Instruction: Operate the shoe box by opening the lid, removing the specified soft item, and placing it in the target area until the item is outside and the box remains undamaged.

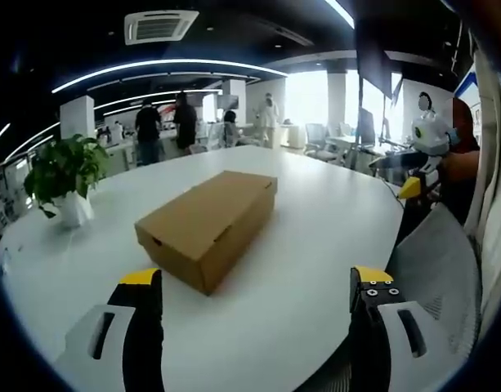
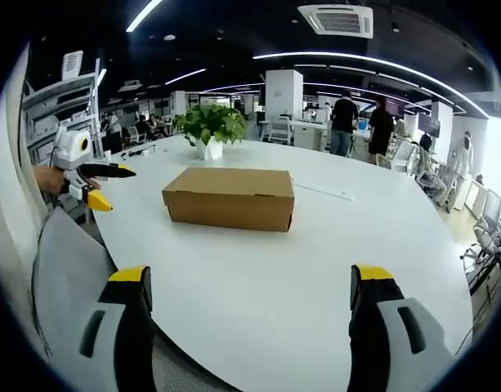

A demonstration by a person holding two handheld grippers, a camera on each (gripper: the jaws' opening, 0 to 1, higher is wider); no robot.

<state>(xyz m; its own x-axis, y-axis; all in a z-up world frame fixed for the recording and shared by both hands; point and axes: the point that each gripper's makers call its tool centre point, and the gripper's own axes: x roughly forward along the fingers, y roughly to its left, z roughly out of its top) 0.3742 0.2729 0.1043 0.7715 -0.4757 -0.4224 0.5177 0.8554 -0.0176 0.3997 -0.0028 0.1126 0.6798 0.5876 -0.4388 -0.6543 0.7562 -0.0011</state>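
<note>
Office desks and people stood behind the white table (image 2: 315, 269) I worked over. Leftmost sat a potted plant (image 1: 66, 175); beside it the shoe box (image 1: 208, 222), lid closed, lay near the table's middle, well ahead of both claws. My left gripper (image 1: 257, 298) and right gripper (image 2: 250, 294) were spread apart, empty. I judged the cardboard light but easily creased, so I'd lift the lid by its long front edge.
</note>
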